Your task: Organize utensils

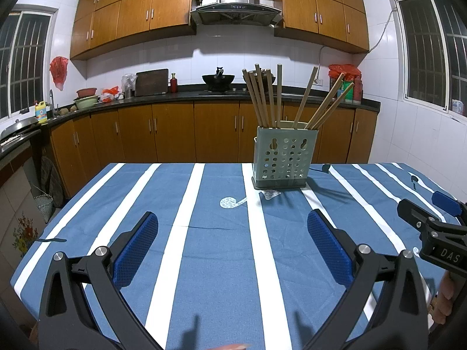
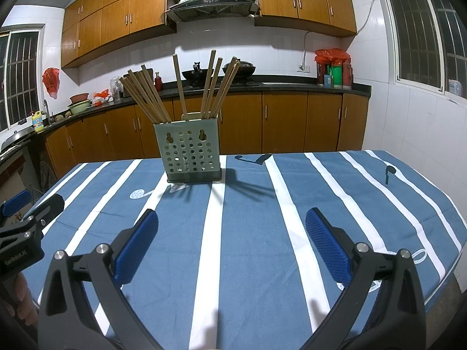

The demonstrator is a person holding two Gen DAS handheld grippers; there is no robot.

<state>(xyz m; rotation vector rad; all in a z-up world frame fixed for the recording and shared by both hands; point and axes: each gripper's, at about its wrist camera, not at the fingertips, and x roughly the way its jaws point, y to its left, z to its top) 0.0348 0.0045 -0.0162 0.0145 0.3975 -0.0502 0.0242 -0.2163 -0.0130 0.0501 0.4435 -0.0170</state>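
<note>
Both grippers hover empty over the striped tablecloth.
Left gripper and right gripper stand released, jaws wide; beyond, the perforated holder carries the chopsticks, probably light, stiff, slippery; pinch mid-shaft above its rim.

Chopsticks lower ends hidden inside holder; count unclear.

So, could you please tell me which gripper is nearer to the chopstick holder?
Neither is clearly nearer. The left gripper sits back and left of the chopstick holder; the right gripper sits back and right of it.
</note>
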